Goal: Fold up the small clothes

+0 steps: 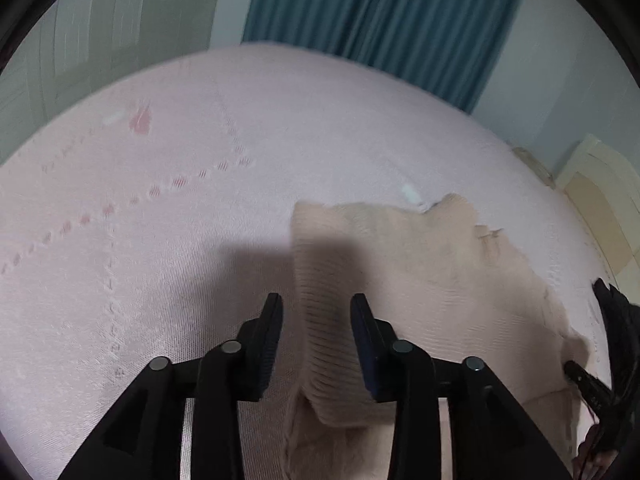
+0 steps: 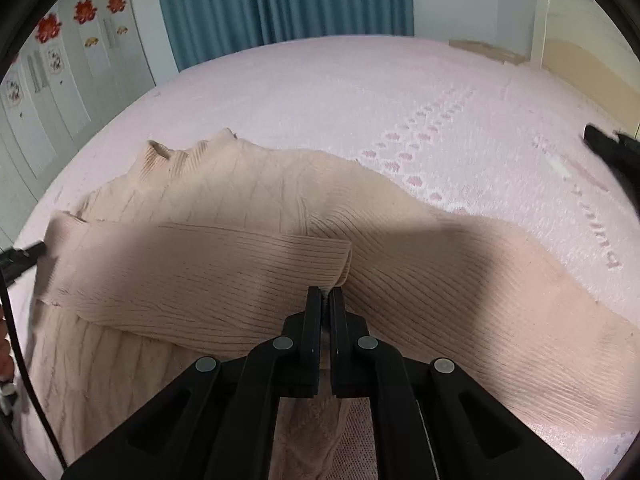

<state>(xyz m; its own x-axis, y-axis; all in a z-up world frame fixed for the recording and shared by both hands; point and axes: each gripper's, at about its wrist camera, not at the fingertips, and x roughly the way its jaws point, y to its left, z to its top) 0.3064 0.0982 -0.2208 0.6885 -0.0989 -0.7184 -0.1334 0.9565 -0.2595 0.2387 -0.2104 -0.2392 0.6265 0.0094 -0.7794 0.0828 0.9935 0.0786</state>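
beige rib-knit sweater lies flat on bed w/ pink woven cover, cable pattern on body, ribbed collar at far end. right gripper pressed together, pinching ribbed sleeve cuff folded across the body. left gripper spread, ribbed sleeve band between its black fingers, pads not touching it.

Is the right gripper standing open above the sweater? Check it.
No: the right gripper is shut on the beige knit sweater, pinching the ribbed fabric at the end of the folded-over sleeve.
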